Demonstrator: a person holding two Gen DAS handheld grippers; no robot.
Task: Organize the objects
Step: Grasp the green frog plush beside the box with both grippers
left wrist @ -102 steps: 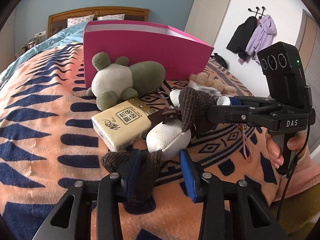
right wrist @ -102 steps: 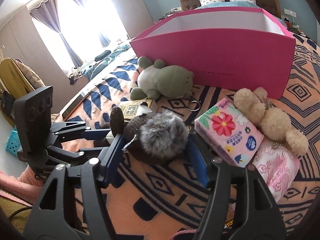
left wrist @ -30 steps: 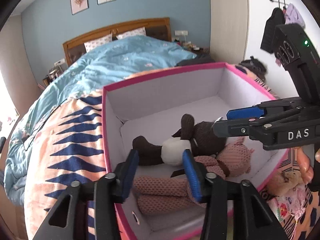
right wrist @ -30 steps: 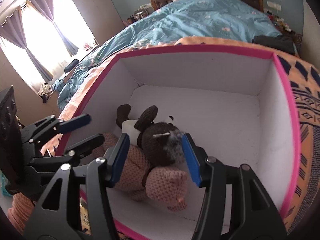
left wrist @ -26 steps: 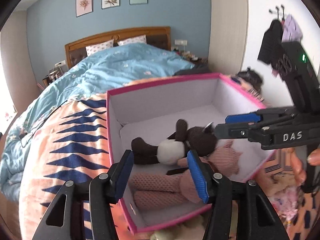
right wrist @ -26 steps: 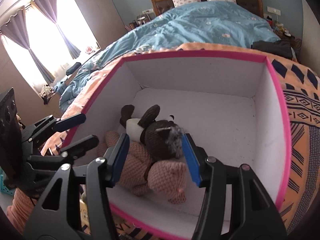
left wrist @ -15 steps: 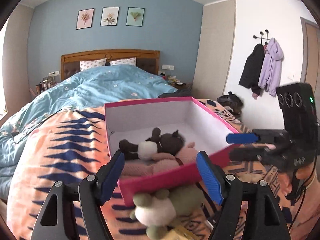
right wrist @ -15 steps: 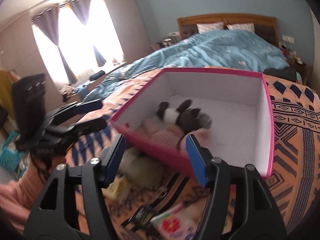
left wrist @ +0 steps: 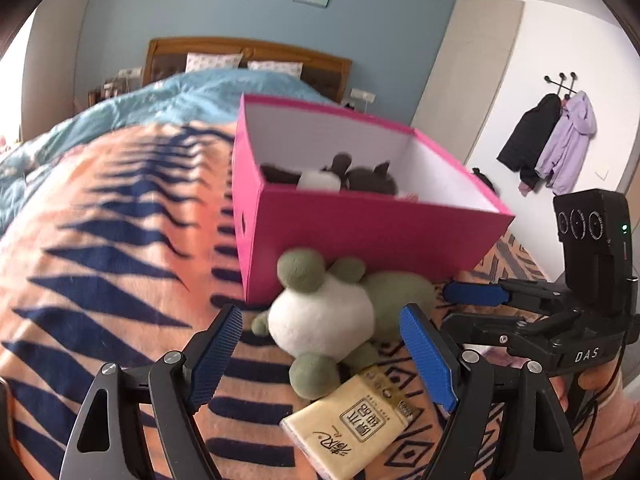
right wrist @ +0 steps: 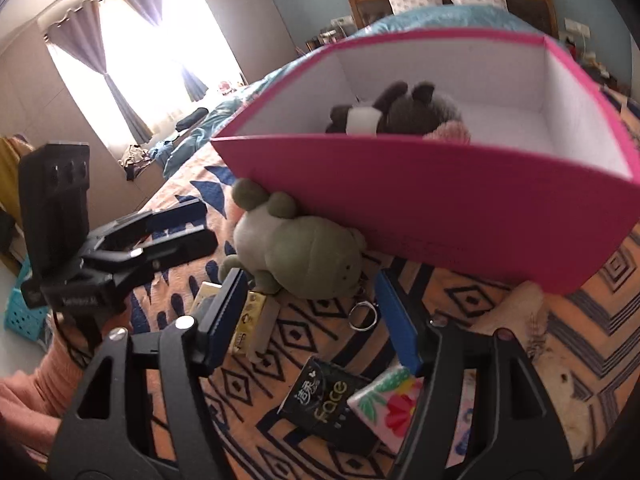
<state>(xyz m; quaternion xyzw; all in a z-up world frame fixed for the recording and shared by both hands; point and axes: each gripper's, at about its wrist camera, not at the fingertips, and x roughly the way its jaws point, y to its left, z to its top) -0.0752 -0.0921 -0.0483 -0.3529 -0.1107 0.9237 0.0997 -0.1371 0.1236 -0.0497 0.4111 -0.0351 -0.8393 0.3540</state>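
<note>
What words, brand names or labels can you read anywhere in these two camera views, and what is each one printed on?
"DAS": white letters on the right gripper body, left wrist view.
"face": on the black packet, right wrist view; the Chinese characters above it are too small to read.
Cream tissue pack: boxed Chinese characters and a script logo, not legible.
Left gripper body label: blurred, unreadable.
Floral packet: no readable text.

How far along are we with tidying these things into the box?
Done: brown plush and a pink one lie in the pink box. In hand: nothing, both grippers open. Left on the bed: green plush, yellow pack, black pack, floral pack.
</note>
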